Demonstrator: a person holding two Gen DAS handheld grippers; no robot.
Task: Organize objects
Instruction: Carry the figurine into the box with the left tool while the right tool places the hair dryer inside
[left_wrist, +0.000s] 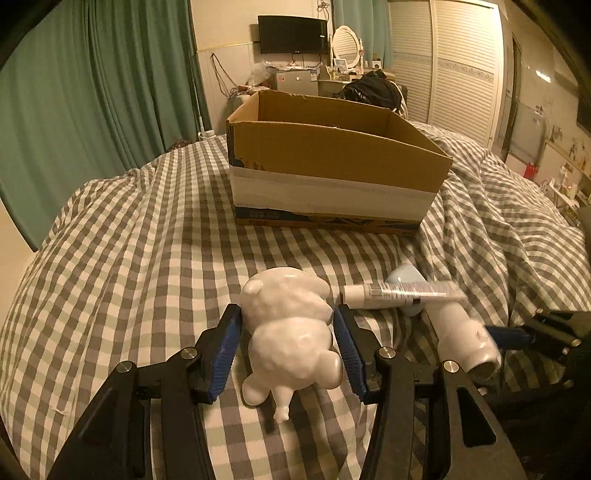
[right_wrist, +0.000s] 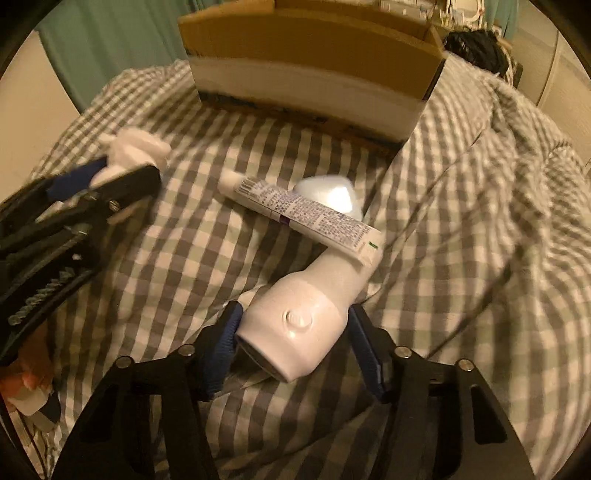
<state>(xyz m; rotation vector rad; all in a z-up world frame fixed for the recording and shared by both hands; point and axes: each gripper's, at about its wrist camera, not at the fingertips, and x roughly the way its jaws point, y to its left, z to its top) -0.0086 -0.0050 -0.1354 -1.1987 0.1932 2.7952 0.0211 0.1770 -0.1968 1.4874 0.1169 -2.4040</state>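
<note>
Left gripper (left_wrist: 288, 347): jaws clamped on white bear figurine (left_wrist: 291, 343), lower centre.
Right gripper (right_wrist: 295, 343): jaws flank white handheld device (right_wrist: 299, 325), contact unclear.
Box (left_wrist: 332, 162): upper centre.

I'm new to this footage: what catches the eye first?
A glossy white bear figurine lies on the checked bedspread, flanked by the left tongs. The right tongs straddle a white dryer-like device under a printed tube. Behind sits an open cardboard box.
</note>
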